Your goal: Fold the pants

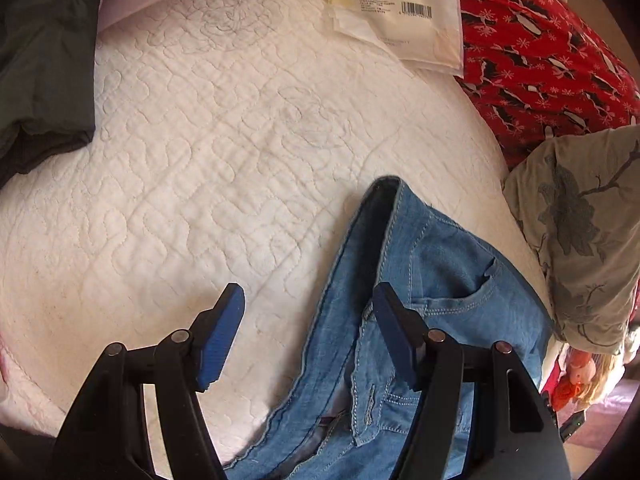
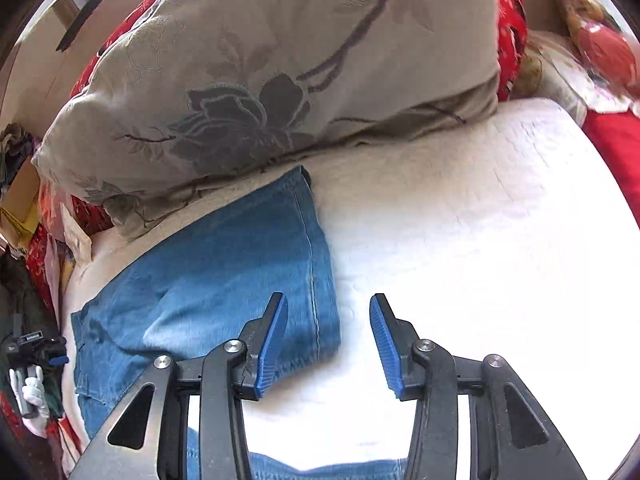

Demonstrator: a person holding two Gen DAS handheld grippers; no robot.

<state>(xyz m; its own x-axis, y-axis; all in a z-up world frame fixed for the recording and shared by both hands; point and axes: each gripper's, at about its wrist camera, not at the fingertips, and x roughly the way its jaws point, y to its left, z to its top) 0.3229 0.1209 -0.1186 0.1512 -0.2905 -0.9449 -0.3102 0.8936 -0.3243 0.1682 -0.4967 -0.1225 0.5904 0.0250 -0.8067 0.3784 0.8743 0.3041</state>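
Light blue jeans (image 1: pixel 436 280) lie on a white quilted bedspread (image 1: pixel 224 152). In the left wrist view I see the waistband, a front pocket and the fly at lower right. My left gripper (image 1: pixel 310 300) is open and empty; its right finger hovers over the waist, its left over the quilt. In the right wrist view a leg of the jeans (image 2: pixel 224 280) lies flat, its hem end near the pillow. My right gripper (image 2: pixel 328 308) is open and empty, above the leg's right edge and the quilt (image 2: pixel 460 220).
A beige floral pillow (image 2: pixel 280 60) lies just behind the jeans, also at right in the left wrist view (image 1: pixel 580 220). Red patterned fabric (image 1: pixel 540 60), a plastic package (image 1: pixel 396 4) and a dark green garment (image 1: pixel 36 60) border the quilt.
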